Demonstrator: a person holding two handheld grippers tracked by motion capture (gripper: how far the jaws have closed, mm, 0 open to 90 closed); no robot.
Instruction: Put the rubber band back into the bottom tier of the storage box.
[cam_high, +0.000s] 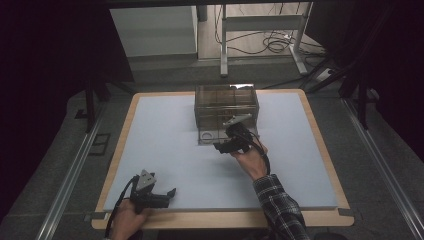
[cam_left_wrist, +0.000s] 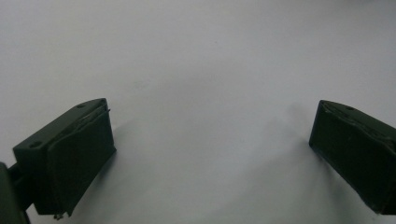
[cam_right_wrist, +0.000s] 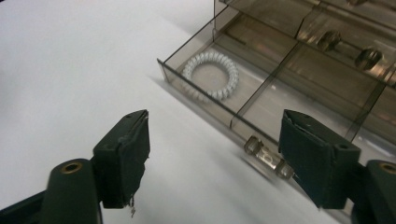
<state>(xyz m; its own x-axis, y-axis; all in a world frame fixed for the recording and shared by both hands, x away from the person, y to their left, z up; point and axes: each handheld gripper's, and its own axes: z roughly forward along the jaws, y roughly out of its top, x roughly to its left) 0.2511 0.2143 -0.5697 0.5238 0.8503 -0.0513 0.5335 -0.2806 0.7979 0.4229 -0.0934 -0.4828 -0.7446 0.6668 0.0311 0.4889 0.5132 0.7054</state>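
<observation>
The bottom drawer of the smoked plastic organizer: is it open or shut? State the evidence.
Open. The bottom drawer juts out from the organizer, exposing a white coiled hair tie in one compartment.

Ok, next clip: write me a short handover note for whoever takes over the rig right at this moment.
Left gripper: open, holding nothing, low over the near left of the white table.
Right gripper: open, nothing between the jaws, just in front of the drawer's clear knob.
Things: smoked clear drawer box at the far middle of the table; its bottom drawer is pulled out, with a white spiral hair tie lying in the left compartment.
Done: drawer open, hair tie inside.
Left: probably push the drawer shut; the knob is not gripped.
</observation>
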